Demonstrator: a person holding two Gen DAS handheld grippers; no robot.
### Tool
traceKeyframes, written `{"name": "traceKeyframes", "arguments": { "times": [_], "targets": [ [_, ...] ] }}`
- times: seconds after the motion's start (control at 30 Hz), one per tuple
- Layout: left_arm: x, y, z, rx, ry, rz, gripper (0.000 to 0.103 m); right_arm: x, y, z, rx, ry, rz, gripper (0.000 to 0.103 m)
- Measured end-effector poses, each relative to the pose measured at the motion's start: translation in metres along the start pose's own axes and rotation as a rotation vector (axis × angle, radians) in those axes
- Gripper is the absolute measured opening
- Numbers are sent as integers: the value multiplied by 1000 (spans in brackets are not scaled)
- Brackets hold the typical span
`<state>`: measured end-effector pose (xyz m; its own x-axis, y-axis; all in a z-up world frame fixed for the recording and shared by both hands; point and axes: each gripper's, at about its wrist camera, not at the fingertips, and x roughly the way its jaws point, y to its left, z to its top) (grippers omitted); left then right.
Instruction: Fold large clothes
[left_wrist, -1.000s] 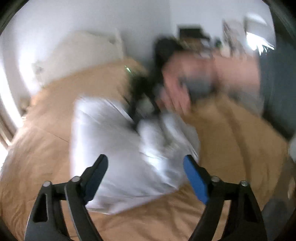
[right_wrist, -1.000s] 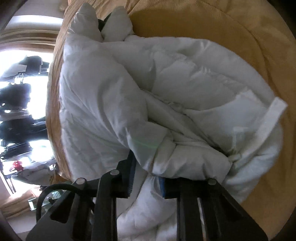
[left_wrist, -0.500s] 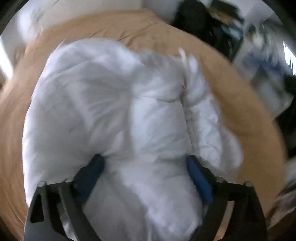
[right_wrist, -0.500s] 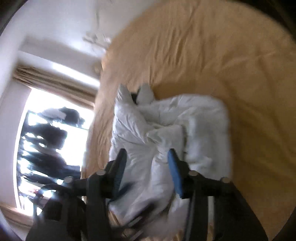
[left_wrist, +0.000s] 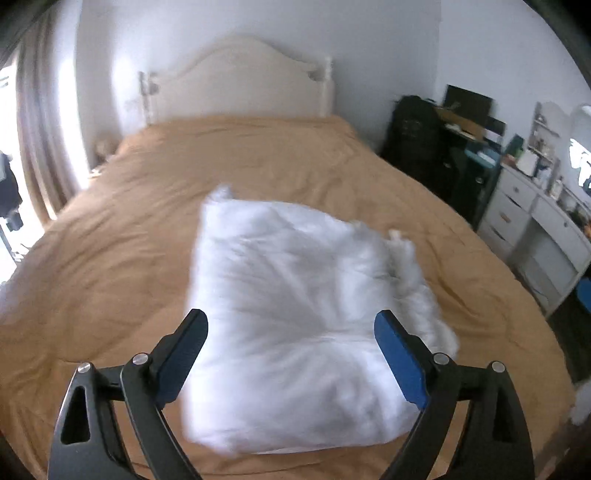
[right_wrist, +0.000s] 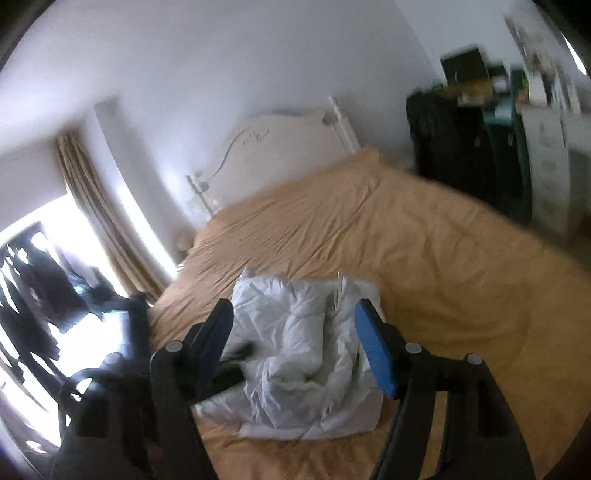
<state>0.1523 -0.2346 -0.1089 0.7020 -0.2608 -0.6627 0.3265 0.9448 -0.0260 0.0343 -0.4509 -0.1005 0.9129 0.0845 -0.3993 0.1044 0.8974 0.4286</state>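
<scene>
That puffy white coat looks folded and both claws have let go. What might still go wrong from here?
1. The white puffy coat looks lumpy and loosely bundled, so it may spring open again with nothing pressing on it.
2. It lies close to the near edge of the tan bedspread; a nudge might push it off.
3. The open left claw and right claw hover close by, so a finger may snag the fabric.

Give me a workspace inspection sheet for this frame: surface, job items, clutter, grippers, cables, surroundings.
Surface: bed under a wrinkled tan cover.
Job's things: white puffy jacket lies bundled near the foot, touched by neither gripper.
Clutter: nothing seen on the bed besides it.
Grippers: left gripper open, empty; right gripper open, empty.
Cables: nothing seen clearly.
Surroundings: white headboard, curtain at a bright window, dark luggage, white drawers.
</scene>
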Motion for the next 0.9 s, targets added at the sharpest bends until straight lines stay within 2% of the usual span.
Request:
{"name": "traceKeyframes", "arguments": {
  "times": [0.03,0.07,0.13,0.17,0.2,0.3,0.33,0.37,0.4,0.43,0.53,0.57,0.63,0.73,0.77,0.8,0.9],
  "targets": [
    [-8,12,1,-14,2,1,92,1,12,-1,-30,2,-50,71],
    [-19,26,2,-39,-6,-1,92,1,20,-4,-40,3,-65,71],
    [-49,55,1,-87,-58,-1,93,-18,37,-8,-36,-33,-52,74],
    [-65,63,-3,-104,-101,0,97,-33,45,-5,-31,-61,-41,81],
    [-75,69,-3,-114,-130,2,102,-42,50,-5,-27,-86,-16,103],
    [-111,91,-3,-109,-223,26,103,-47,50,-10,23,-163,97,103],
    [-119,96,-3,-95,-227,37,103,-25,43,-14,42,-130,96,103],
    [-128,104,1,-79,-217,47,103,-18,42,-14,69,-64,57,103],
    [-138,111,2,-64,-211,54,103,-9,40,-16,85,-36,44,103],
    [-145,116,2,-57,-214,62,103,-14,43,-17,84,-42,35,103],
    [-156,128,-4,-75,-177,123,103,-45,69,-29,-42,-130,13,103],
    [-160,131,-6,-83,-192,115,103,-48,76,-35,-64,-119,13,103],
    [-159,139,-14,-91,-199,85,103,-51,86,-46,-89,-66,40,103],
    [-137,144,-23,-110,-71,63,103,-29,77,-64,-34,60,18,103],
    [-130,149,-29,-135,-28,47,103,-17,64,-70,45,135,18,103],
    [-130,153,-34,-151,-19,47,103,-7,47,-76,130,193,24,103],
    [-123,167,-47,-180,1,74,103,17,-4,-105,381,302,33,103]
  ]
}}
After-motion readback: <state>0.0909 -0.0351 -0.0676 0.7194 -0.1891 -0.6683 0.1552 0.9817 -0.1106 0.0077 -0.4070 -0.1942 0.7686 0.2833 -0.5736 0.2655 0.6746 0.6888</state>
